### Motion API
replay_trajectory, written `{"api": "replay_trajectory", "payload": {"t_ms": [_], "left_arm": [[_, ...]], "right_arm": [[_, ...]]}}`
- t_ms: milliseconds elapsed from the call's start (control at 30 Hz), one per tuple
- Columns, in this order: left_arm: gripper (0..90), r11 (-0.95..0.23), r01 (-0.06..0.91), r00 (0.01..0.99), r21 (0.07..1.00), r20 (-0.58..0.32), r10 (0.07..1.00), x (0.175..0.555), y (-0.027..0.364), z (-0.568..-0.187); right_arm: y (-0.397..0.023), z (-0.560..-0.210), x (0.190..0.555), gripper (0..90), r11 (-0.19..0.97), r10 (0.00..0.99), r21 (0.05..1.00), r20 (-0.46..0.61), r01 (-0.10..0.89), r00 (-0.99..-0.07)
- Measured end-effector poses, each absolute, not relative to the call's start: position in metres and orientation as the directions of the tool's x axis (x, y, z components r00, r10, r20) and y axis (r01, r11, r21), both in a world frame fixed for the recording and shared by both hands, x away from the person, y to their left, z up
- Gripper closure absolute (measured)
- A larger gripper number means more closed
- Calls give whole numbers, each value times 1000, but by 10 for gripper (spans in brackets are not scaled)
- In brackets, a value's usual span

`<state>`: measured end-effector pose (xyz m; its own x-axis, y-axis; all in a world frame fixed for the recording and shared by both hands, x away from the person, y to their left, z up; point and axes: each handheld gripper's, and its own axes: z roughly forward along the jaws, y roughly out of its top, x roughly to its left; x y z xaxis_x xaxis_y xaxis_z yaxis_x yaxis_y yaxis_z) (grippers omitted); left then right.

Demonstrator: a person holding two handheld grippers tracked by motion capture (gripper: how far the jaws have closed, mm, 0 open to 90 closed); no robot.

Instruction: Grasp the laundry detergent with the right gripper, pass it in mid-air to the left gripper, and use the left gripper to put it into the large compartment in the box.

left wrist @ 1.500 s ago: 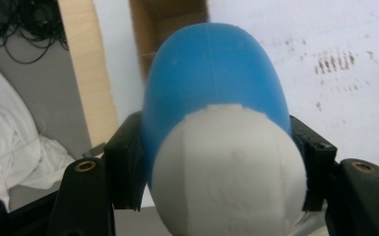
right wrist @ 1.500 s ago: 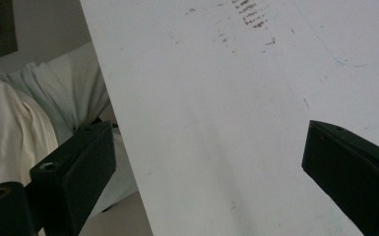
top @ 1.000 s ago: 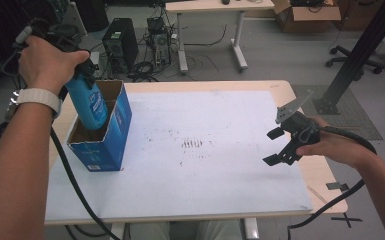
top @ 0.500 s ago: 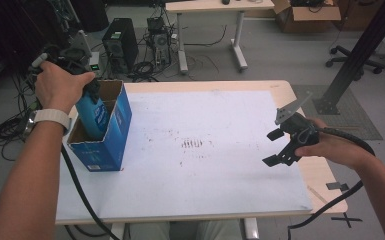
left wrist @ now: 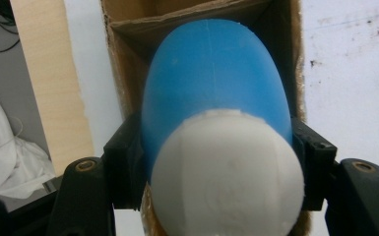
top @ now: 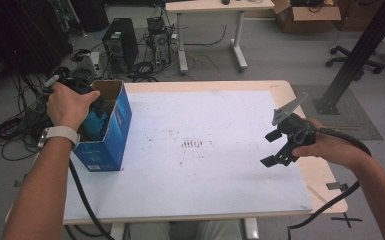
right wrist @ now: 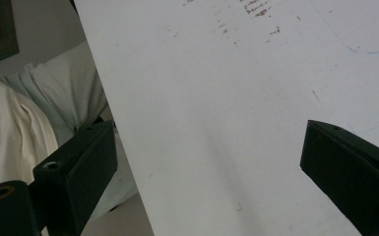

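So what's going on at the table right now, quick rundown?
Left gripper clamped on blue bottle, inside the box. Right gripper open, above table. Nothing in the way.

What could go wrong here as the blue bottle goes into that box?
The left gripper is clamped on the blue bottle, which nearly fills the narrow blue box, so it may snag the cardboard rim. The box stands near the table edge with nothing bracing it; the right gripper hovers apart, so a push might tip it.
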<state>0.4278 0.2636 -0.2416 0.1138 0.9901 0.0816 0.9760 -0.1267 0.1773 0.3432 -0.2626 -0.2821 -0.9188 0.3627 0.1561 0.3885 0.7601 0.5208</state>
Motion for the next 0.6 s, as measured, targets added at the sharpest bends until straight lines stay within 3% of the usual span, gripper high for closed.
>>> {"api": "replay_trajectory", "payload": {"t_ms": [600], "left_arm": [[375,-126,979,115,157,82,990,429,265,-277]], "right_arm": [[-261,-286,344,71,764,364,511,164,395,-917]]}}
